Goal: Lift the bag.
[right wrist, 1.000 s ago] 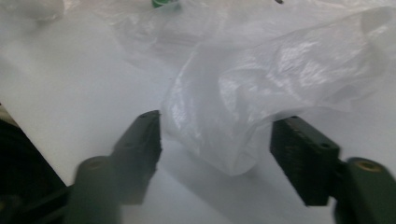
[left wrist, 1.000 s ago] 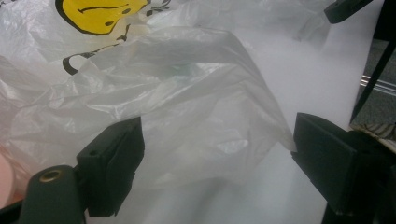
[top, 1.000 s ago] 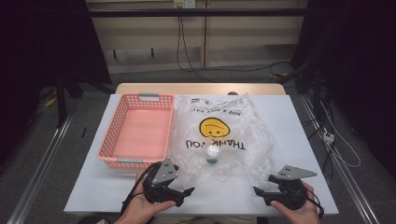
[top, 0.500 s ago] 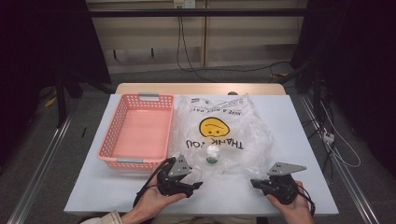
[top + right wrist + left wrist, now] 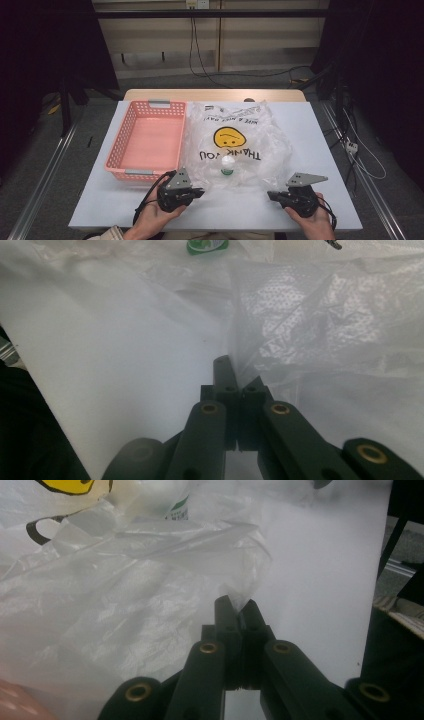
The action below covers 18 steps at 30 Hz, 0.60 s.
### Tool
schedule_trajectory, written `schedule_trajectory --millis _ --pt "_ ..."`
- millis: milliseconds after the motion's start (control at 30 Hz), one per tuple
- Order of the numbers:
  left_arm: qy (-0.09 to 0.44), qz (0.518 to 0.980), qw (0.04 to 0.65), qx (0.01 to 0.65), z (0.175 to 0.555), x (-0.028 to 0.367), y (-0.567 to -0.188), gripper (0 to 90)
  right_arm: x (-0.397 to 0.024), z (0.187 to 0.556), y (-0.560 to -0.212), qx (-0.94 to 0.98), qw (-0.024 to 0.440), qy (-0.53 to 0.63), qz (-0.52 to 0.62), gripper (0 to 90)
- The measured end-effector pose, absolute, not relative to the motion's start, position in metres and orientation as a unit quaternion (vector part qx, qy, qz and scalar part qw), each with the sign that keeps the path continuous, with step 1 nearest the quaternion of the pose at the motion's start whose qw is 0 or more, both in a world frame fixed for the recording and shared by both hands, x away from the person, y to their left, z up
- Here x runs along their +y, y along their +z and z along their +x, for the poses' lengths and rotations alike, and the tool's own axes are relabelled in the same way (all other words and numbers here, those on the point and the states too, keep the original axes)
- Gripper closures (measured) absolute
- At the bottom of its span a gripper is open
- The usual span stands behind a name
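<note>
Plastic bag edge clamped between fingers of left gripper and right gripper.

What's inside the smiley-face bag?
Inside the clear plastic bag lies a small white bottle with a green label, seen through the film. The crumpled folds and the printed smiley hide anything else that might be in there.

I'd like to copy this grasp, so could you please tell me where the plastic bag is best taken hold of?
Grip the plastic bag at its thin near edge, coming in low from the person's side: it lies flat with loose film there, where the left tool and right tool pinch it.
</note>
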<state>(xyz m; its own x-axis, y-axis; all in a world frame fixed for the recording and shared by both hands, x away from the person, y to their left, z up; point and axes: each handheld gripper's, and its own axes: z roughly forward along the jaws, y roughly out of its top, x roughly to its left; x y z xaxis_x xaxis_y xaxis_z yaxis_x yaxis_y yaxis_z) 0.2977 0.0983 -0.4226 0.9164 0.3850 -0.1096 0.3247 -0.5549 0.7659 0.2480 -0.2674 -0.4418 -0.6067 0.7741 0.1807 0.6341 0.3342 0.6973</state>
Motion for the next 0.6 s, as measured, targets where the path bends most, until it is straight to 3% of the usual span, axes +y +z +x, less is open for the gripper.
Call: schedule_trajectory --millis 600 --pt "0.056 0.848 0.483 0.212 0.317 0.119 -0.374 90.0 -0.276 0.273 -0.396 0.766 0.113 0.473 0.420 90.0"
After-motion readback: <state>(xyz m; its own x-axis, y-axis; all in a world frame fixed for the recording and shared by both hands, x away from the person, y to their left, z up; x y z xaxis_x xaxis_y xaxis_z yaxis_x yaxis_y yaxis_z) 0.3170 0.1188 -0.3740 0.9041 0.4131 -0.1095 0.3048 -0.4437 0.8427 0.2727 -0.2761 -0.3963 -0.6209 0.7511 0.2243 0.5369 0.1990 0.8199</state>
